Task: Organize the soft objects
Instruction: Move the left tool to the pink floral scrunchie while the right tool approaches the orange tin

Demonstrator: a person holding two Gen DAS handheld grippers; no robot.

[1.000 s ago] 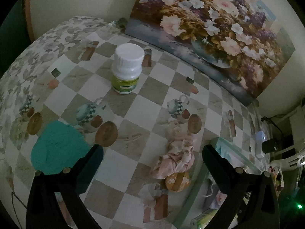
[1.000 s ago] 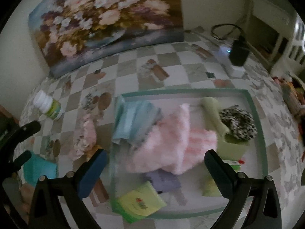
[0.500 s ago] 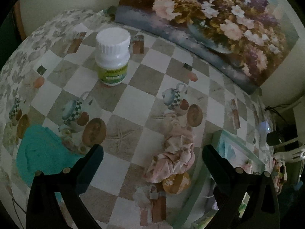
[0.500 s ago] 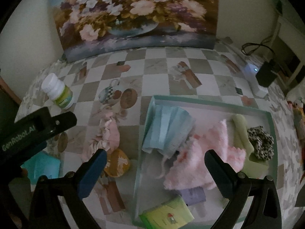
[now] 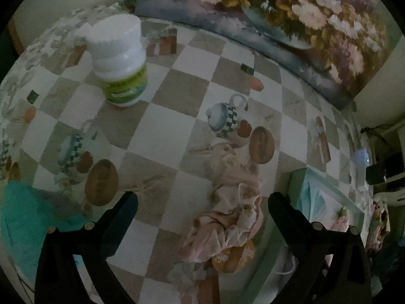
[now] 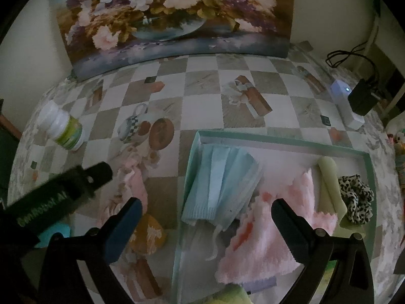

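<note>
A crumpled pink floral cloth (image 5: 227, 215) lies on the checked tablecloth, between my open, empty left gripper's (image 5: 202, 202) fingers in view; it also shows in the right wrist view (image 6: 134, 185). A teal cloth (image 5: 20, 217) lies at the far left. A mint-rimmed tray (image 6: 278, 139) holds a light blue knit (image 6: 220, 179), a fluffy pink cloth (image 6: 273, 228), a pale green roll (image 6: 329, 177) and a leopard scrunchie (image 6: 357, 197). My right gripper (image 6: 205, 212) is open and empty above the tray's left edge. The left gripper's body (image 6: 58, 195) reaches in from the left.
A white pill bottle (image 5: 119, 60) with a green label stands at the back left. A flower painting (image 6: 172, 15) leans on the wall. A white device (image 6: 346, 103) and a black adapter (image 6: 362, 98) sit at the right. A yellow-green packet (image 6: 227, 296) lies at the tray's near edge.
My left gripper has moved forward and lower towards the pink floral cloth and the bottle. My right gripper has shifted left and forward, so the tray sits further right in its view.
</note>
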